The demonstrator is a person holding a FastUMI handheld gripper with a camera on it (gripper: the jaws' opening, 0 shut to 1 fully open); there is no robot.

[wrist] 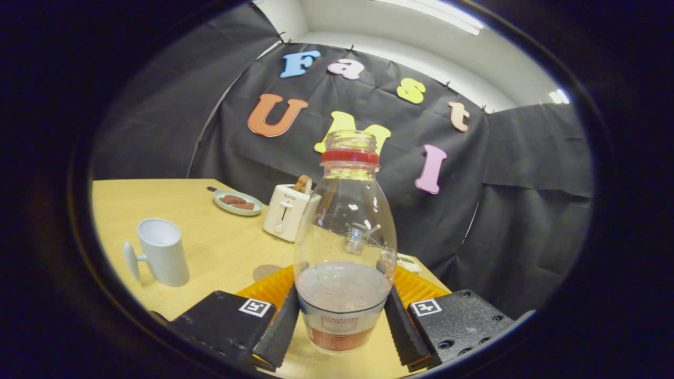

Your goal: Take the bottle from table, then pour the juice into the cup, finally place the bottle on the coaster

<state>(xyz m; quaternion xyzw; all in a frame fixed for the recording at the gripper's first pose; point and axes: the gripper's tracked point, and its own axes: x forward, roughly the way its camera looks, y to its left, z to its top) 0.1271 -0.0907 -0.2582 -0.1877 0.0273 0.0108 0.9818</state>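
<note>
Gripper view: bottle (345,247) upright — long axis vertical, uncapped mouth up, clear liquid low inside. Gripper (343,329) level, both fingers pressed on its lower body. Cup (162,251) stands on the table (210,231) beyond the left finger, handle leftward.

Evenly lit from a ceiling light strip (429,10) above the bottle (345,242). Small glints on its clear shoulder. Soft shadow beside the cup (160,252). Strong fisheye bending away from the bottle; slightly soft throughout.
</note>
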